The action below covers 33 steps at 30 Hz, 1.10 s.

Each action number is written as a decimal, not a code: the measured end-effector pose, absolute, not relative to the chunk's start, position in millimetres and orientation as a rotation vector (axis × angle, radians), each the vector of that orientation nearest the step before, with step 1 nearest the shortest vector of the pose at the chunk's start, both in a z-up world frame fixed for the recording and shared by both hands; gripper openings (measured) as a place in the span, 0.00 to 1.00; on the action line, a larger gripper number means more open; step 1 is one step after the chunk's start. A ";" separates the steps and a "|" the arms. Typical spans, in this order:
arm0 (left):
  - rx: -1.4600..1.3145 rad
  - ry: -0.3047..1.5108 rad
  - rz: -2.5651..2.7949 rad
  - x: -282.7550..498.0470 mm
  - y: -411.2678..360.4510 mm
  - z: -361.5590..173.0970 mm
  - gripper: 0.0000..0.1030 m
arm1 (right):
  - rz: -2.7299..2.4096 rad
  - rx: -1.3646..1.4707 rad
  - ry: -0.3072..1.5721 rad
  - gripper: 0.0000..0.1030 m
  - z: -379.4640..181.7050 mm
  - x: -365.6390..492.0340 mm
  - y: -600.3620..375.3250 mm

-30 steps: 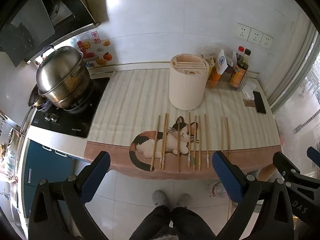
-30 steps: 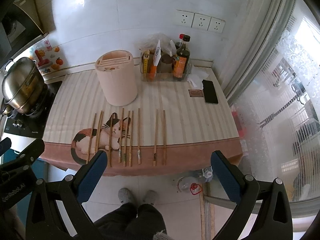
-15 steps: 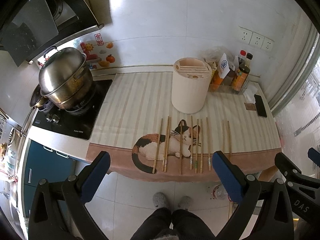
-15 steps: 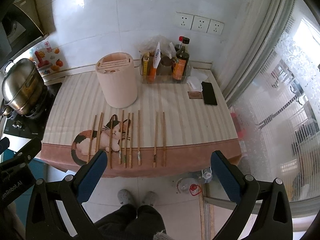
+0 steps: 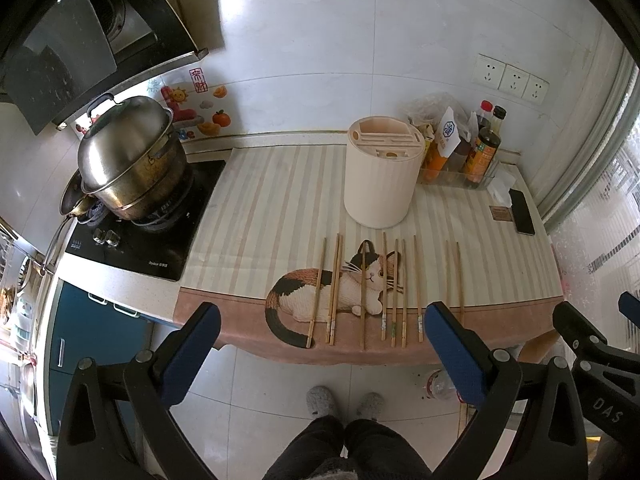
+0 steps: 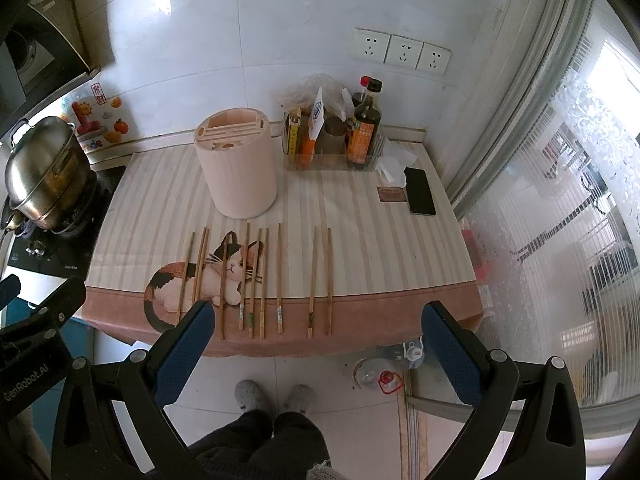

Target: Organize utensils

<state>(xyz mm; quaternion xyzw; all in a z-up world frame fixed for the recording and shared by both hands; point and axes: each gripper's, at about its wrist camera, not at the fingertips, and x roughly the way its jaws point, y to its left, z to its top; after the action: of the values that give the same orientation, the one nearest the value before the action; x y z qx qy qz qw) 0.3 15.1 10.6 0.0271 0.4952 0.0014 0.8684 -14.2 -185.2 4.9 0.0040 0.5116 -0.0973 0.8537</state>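
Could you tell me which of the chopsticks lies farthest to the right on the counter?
It is the chopstick at the right end of the row, the outer one of the pair lying apart from the rest, on the plain stripes clear of the cat picture.

A glossy white tiled wall (image 6: 248, 40) backs the desk (image 6: 360, 240), which is covered by a beige striped cloth with a brown near border. Three white wall sockets (image 6: 402, 53) sit in a row high on the far right. At the far left hangs a black range hood (image 5: 76, 36) above a black glass hob (image 5: 148, 236). To the right, a frosted patterned window (image 6: 560, 208) lets in bright daylight. The floor (image 5: 264, 392) is pale tile, and a dark blue cabinet (image 5: 88, 332) stands at near left.
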 end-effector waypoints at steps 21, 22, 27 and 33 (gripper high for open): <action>0.055 1.034 0.008 0.7 7.4 12.6 1.00 | -0.200 0.003 1.067 1.00 11.8 -14.1 -185.4; 0.056 1.034 0.007 0.3 7.3 12.6 1.00 | -0.197 0.004 1.066 1.00 11.0 -16.3 -187.8; 0.055 1.033 0.009 -0.2 7.5 13.0 1.00 | -0.186 -0.001 1.063 1.00 12.0 -18.0 -187.5; 0.043 1.012 0.030 -4.2 5.7 12.5 1.00 | -0.173 -0.002 1.054 1.00 12.0 -20.4 -189.4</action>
<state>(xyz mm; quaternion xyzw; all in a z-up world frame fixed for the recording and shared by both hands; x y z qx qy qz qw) -4.2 5.7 12.5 0.0204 0.4847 0.0145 0.8743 -20.4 -189.4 12.0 -0.0009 0.5021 -0.0824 0.8609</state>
